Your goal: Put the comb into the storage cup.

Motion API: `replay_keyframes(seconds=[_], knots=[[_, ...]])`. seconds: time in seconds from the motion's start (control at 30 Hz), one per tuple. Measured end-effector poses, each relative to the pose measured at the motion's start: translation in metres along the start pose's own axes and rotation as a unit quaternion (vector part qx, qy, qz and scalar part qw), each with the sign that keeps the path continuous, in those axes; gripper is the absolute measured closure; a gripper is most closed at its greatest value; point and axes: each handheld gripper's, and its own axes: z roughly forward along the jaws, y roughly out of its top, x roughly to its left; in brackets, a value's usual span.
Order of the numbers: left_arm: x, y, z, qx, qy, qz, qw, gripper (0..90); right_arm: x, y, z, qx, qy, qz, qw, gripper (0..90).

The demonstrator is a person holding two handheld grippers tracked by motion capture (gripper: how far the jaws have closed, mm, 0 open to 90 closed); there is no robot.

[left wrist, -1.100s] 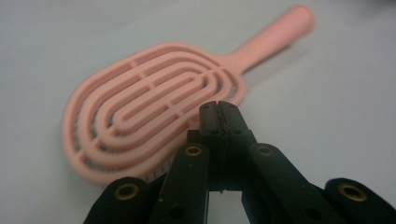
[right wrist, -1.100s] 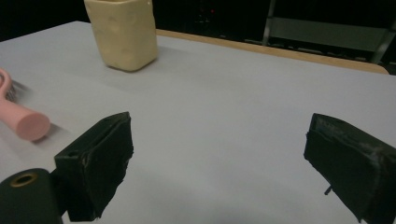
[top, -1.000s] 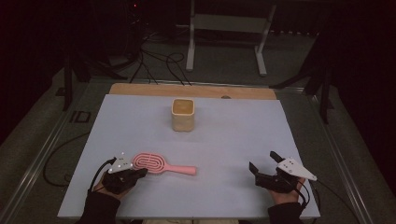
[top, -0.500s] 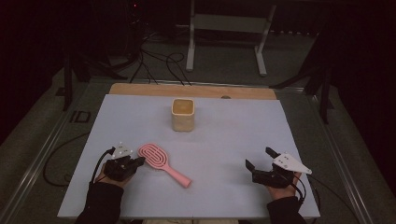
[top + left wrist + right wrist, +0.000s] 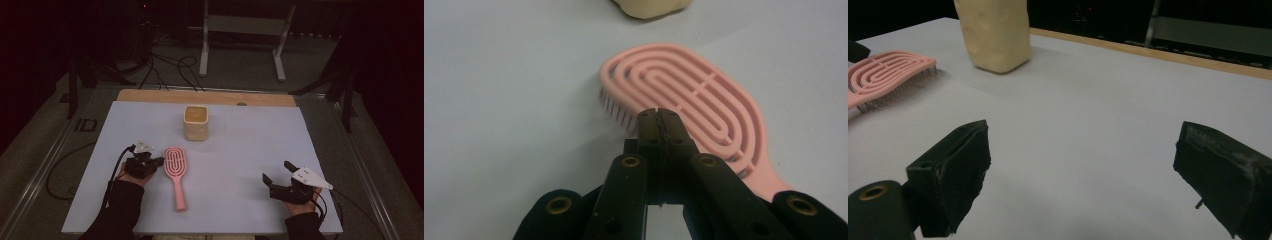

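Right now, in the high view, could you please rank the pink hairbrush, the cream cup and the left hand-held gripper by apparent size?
1. pink hairbrush, the longest.
2. cream cup and left hand-held gripper: too alike to rank.

Overall light: dim room, dark surroundings; the table [image 5: 250, 145] is the brightest surface, lit evenly from above.
Shadows: soft, short; a faint one beside the cream cup [image 5: 993, 32] and under the pink brush [image 5: 694, 100].
Glare: none evident.
Focus: high view slightly soft and grainy; jaws blur at the bottom of both gripper views.
Edges: dark vignetting around the high view.
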Motion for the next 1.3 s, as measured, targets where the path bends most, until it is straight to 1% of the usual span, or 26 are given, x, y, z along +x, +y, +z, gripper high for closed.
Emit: replay_keyframes(seconds=[0.07, 0.13, 0.17, 0.23, 0.33, 0.37, 0.47, 0.5, 0.57, 0.67, 0.7, 0.73, 0.8, 0.87, 1.0, 1.03, 1.07, 1.1, 1.17, 1.23, 1.27, 1.3], knots=[[-0.002, 0.002, 0.002, 0.005, -0.001, 0.003, 1.0000, 89.9, -0.001, 0.000, -0.001, 0.000, -0.001, 0.000, 1.0000, 7.7], [-0.005, 0.009, 0.007, 0.015, -0.005, 0.014, 0.9998, 89.9, -0.001, -0.001, -0.001, 0.000, -0.003, 0.001, 1.0000, 7.7], [-0.005, 0.009, 0.007, 0.015, -0.005, 0.014, 0.9998, 89.8, -0.001, -0.001, -0.001, 0.000, -0.003, 0.001, 1.0000, 7.7], [-0.008, 0.014, 0.013, 0.019, -0.003, 0.018, 0.9996, 89.8, -0.001, -0.001, -0.002, -0.001, 0.002, 0.008, 1.0000, 7.8], [-0.009, 0.018, 0.015, 0.022, -0.007, 0.018, 0.9996, 89.7, 0.000, -0.001, -0.002, 0.000, 0.002, 0.006, 1.0000, 7.7], [-0.012, 0.022, 0.017, 0.025, -0.009, 0.019, 0.9995, 89.7, 0.000, -0.001, -0.002, 0.000, 0.003, 0.006, 1.0000, 7.7], [-0.015, 0.027, 0.020, 0.027, -0.009, 0.024, 0.9993, 89.3, -0.001, -0.001, -0.002, 0.001, 0.004, 0.006, 1.0000, 7.7], [-0.016, 0.031, 0.024, 0.029, -0.011, 0.028, 0.9991, 89.3, -0.001, -0.001, -0.002, 0.002, 0.003, 0.006, 1.0000, 7.7], [-0.018, 0.034, 0.028, 0.025, -0.014, 0.032, 0.9991, 88.8, -0.001, -0.001, -0.002, 0.000, 0.002, 0.005, 1.0000, 7.7], [-0.020, 0.037, 0.031, 0.025, -0.017, 0.033, 0.9990, 88.4, -0.001, -0.001, -0.002, 0.001, 0.003, 0.005, 1.0000, 7.7], [-0.024, 0.039, 0.034, 0.022, -0.018, 0.035, 0.9990, 88.2, -0.001, -0.002, -0.002, 0.002, 0.002, 0.004, 1.0000, 7.7], [-0.024, 0.039, 0.034, 0.022, -0.018, 0.035, 0.9990, 88.2, -0.001, -0.002, -0.002, 0.002, 0.002, 0.004, 1.0000, 7.7], [-0.027, 0.041, 0.036, 0.019, -0.022, 0.041, 0.9987, 88.0, -0.001, -0.001, -0.002, 0.002, 0.002, 0.004, 1.0000, 7.7], [-0.028, 0.041, 0.036, 0.019, -0.023, 0.044, 0.9986, 87.8, -0.001, -0.001, -0.002, 0.002, 0.002, 0.003, 1.0000, 7.7], [-0.027, 0.042, 0.033, 0.012, -0.026, 0.043, 0.9987, 86.1, -0.001, -0.001, -0.003, 0.000, 0.000, 0.004, 1.0000, 7.7], [-0.026, 0.042, 0.030, 0.003, -0.024, 0.043, 0.9988, 85.5, -0.001, -0.001, -0.003, 0.000, 0.000, 0.004, 1.0000, 7.7], [-0.026, 0.042, 0.030, 0.003, -0.024, 0.043, 0.9988, 84.5, -0.001, -0.001, -0.003, 0.000, 0.000, 0.004, 1.0000, 7.7], [-0.026, 0.043, 0.027, -0.007, -0.023, 0.044, 0.9987, 82.6, -0.001, -0.001, -0.003, 0.000, 0.001, 0.004, 1.0000, 7.7], [-0.025, 0.043, 0.022, -0.017, -0.023, 0.045, 0.9986, 79.2, -0.001, -0.001, -0.003, 0.000, 0.001, 0.004, 1.0000, 7.7], [-0.024, 0.043, 0.017, -0.034, -0.024, 0.046, 0.9981, 75.2, -0.001, -0.001, -0.003, -0.001, 0.001, 0.003, 1.0000, 7.7], [-0.024, 0.043, 0.017, -0.034, -0.024, 0.046, 0.9981, 73.4, -0.001, -0.001, -0.003, -0.001, 0.001, 0.003, 1.0000, 7.7], [-0.023, 0.041, 0.012, -0.048, -0.027, 0.049, 0.9973, 70.7, -0.001, -0.001, -0.004, -0.001, 0.001, 0.003, 1.0000, 7.7]])
